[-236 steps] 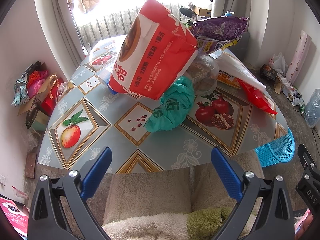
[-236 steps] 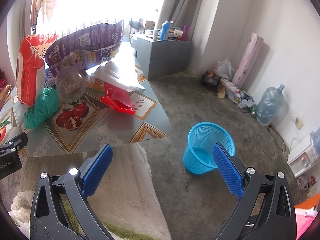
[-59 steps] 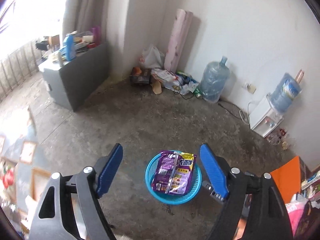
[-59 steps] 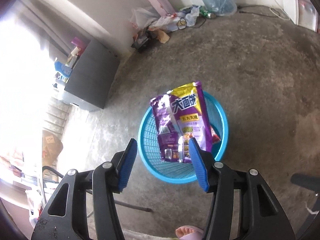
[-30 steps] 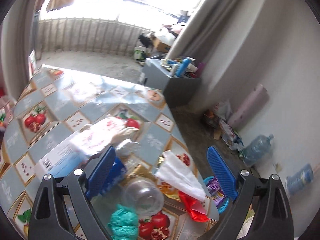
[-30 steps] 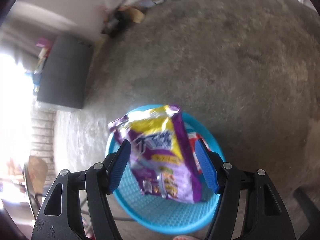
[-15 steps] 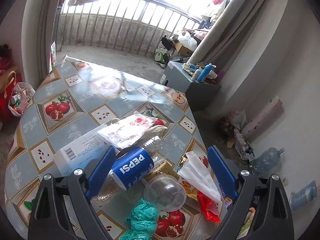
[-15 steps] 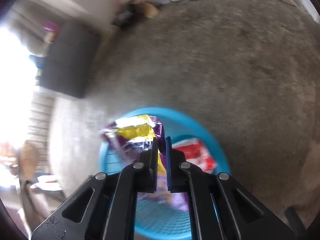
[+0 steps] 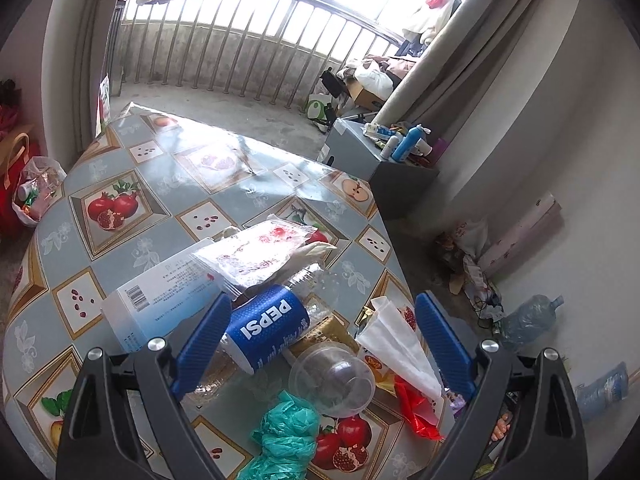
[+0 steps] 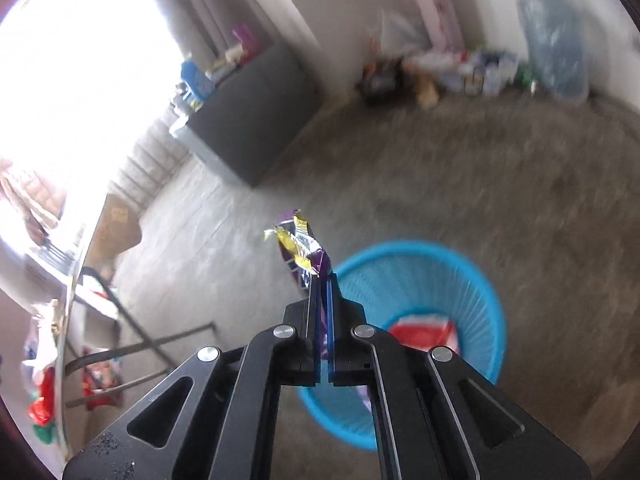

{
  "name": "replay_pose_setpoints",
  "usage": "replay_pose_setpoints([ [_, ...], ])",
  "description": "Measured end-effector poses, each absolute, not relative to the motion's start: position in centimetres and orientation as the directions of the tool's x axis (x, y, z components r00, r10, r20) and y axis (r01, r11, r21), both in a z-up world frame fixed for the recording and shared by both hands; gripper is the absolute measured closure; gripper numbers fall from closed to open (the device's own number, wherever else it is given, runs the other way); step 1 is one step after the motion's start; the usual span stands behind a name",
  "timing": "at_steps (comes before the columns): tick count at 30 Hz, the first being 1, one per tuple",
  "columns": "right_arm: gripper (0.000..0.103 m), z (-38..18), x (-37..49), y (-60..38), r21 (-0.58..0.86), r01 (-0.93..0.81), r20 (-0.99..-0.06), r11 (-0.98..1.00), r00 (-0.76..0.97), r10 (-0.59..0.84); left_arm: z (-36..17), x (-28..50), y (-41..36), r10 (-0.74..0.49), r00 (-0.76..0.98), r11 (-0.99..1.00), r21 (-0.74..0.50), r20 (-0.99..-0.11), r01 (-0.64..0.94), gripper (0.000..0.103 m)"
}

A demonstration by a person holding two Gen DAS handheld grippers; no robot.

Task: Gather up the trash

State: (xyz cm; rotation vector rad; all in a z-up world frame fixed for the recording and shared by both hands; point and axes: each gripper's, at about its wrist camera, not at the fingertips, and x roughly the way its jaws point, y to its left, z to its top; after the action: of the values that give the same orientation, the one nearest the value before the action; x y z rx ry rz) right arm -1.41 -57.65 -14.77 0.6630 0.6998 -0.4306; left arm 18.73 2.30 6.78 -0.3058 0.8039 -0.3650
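Left wrist view: down onto table point(image 9: 120, 184); right (blurred): basket point(image 10: 420, 280); shared: grey cabinet point(image 9: 400, 184).

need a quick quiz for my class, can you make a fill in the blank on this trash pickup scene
1. The right gripper is shut on a purple and yellow ____.
2. The basket on the floor is coloured ____.
3. The blue label on the bottle between the left gripper's open fingers reads ____.
4. The crumpled bag near the clear cup is coloured ____.

Missing words: snack bag; blue; PEPSI; green
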Motion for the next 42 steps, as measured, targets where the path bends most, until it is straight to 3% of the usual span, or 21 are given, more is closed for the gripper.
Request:
replay_pose_setpoints([
  [4, 0.102, -14.0, 1.0, -55.4, 0.165, 0.548, -0.721, 0.82, 0.635, -0.279, 6.7, 18.5, 2.7, -0.424, 0.646, 0.896, -0.398, -0.635, 0.197, 0.012],
  [8, 0.098, -18.3, 2.8, -53.4, -0.06, 0.454, -0.791, 0.889, 0.522, -0.32, 6.2, 18.3, 3.3, -0.422, 0.641, 0.894, -0.411, -0.641, 0.178, 0.012],
  [10, 0.08, -21.0, 2.5, -52.9, -0.127, 0.414, -0.835, 0.901, 0.446, -0.323, 5.9, 18.2, 3.5, -0.425, 0.634, 0.892, -0.418, -0.645, 0.173, 0.012],
  [13, 0.064, -21.7, 0.8, -53.1, -0.07, 0.436, -0.868, 0.897, 0.416, -0.27, 5.9, 18.1, 3.7, -0.429, 0.634, 0.89, -0.422, -0.643, 0.174, 0.012],
  [15, 0.06, -20.5, -0.8, -53.3, -0.003, 0.481, -0.858, 0.877, 0.449, -0.249, 5.9, 18.1, 4.0, -0.44, 0.636, 0.884, -0.43, -0.634, 0.182, 0.012],
  [19, 0.058, -17.6, -3.7, -53.2, 0.145, 0.565, -0.827, 0.812, 0.519, -0.214, 5.7, 17.8, 4.2, -0.463, 0.635, 0.871, -0.449, -0.618, 0.199, 0.012],
  [26, 0.051, -12.1, -5.2, -50.4, 0.242, 0.611, -0.784, 0.754, 0.581, -0.219, 5.4, 16.0, 5.6, -0.484, 0.648, 0.861, -0.453, -0.589, 0.232, 0.012],
  [28, 0.041, -10.1, -4.8, -48.0, 0.242, 0.59, -0.768, 0.771, 0.601, -0.219, 5.4, 15.2, 6.2, -0.481, 0.655, 0.863, -0.445, -0.583, 0.238, 0.012],
  [30, 0.039, -8.4, -4.2, -45.5, 0.246, 0.555, -0.743, 0.795, 0.635, -0.213, 5.4, 14.3, 6.8, -0.473, 0.663, 0.87, -0.428, -0.581, 0.246, 0.012],
  [36, 0.039, -4.3, -1.1, -36.9, 0.342, 0.398, -0.697, 0.851, 0.715, -0.054, 5.4, 10.9, 8.0, -0.466, 0.69, 0.882, -0.356, -0.554, 0.309, 0.012],
  [42, 0.04, -2.1, 3.5, -28.9, 0.381, 0.23, -0.69, 0.895, 0.715, 0.11, 3.2, 7.9, 6.1, -0.544, 0.619, 0.837, -0.324, -0.566, 0.44, 0.012],
])
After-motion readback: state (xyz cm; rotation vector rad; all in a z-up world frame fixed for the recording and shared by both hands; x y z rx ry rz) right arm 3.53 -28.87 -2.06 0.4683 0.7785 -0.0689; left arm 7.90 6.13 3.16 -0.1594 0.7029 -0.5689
